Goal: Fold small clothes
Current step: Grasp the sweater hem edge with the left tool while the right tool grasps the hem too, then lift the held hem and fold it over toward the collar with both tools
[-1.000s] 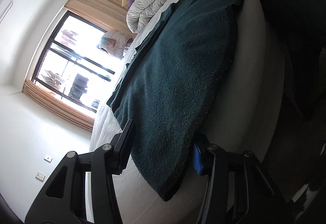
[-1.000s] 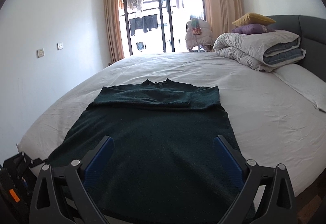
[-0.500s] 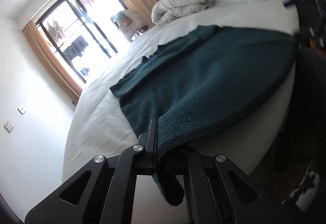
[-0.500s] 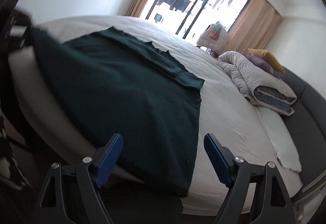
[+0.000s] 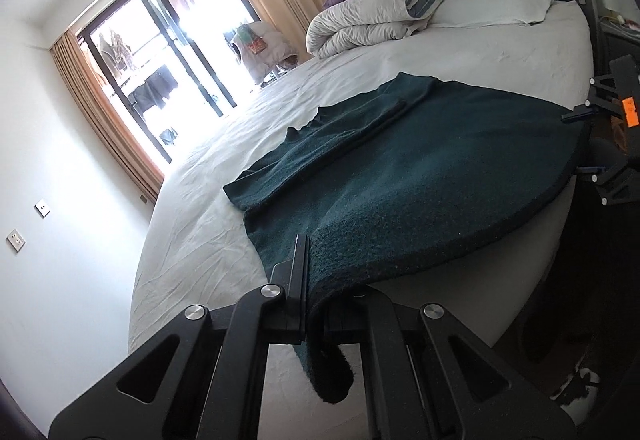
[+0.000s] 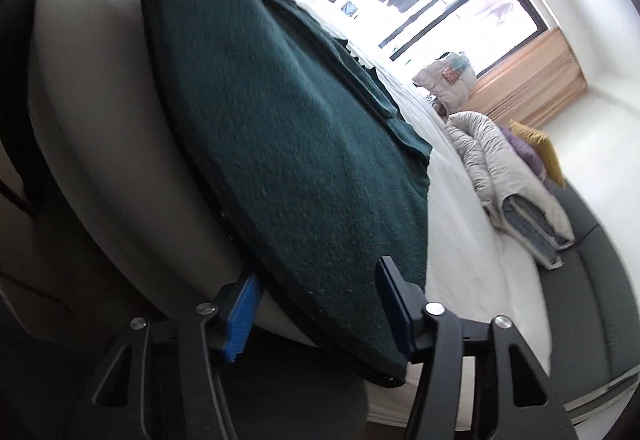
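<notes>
Lying flat across the white bed (image 5: pixel 460 52), the dark green sweater (image 5: pixel 400 180) has its sleeves folded over the chest and its hem hanging past the bed's near edge. At one hem corner the left tool (image 5: pixel 316 300) is clenched on the knit, a flap of fabric drooping below its fingers. At the other hem corner the right tool (image 6: pixel 320 308) is spread wide, its blue pads (image 6: pixel 240 316) straddling the hem without gripping it. Toward the bed's headboard sits a rolled grey duvet (image 5: pixel 372 16)
</notes>
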`<action>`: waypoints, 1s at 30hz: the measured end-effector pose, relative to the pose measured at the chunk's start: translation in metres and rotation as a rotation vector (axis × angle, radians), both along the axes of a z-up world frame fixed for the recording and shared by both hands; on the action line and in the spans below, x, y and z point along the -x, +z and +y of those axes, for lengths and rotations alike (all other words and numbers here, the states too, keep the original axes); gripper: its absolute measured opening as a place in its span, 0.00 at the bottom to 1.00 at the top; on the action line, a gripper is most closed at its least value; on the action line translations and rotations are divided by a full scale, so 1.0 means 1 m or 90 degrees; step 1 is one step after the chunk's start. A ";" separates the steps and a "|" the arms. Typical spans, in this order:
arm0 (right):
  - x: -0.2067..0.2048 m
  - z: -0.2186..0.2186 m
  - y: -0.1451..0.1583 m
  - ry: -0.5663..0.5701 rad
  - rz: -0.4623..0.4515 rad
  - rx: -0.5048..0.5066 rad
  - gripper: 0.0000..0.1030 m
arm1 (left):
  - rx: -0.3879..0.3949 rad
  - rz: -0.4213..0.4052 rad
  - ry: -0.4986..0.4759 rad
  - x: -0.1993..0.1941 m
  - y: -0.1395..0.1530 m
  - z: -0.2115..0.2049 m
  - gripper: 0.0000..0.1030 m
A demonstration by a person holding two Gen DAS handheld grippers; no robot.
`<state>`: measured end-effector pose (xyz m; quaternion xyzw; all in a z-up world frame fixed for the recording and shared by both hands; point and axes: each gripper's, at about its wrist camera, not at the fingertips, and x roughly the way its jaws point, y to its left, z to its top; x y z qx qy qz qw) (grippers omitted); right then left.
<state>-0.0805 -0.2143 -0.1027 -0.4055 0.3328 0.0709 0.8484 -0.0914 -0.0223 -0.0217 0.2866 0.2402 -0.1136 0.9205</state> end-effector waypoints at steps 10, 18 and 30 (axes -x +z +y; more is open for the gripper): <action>-0.001 -0.016 -0.006 -0.024 -0.044 0.110 0.38 | -0.006 0.011 0.002 0.008 -0.011 0.008 0.03; -0.007 -0.029 -0.007 -0.018 -0.003 0.128 0.03 | -0.050 0.037 -0.016 0.017 -0.042 0.011 0.03; -0.022 -0.032 0.026 -0.012 -0.011 0.081 0.03 | -0.097 0.055 -0.051 0.025 -0.064 0.014 0.03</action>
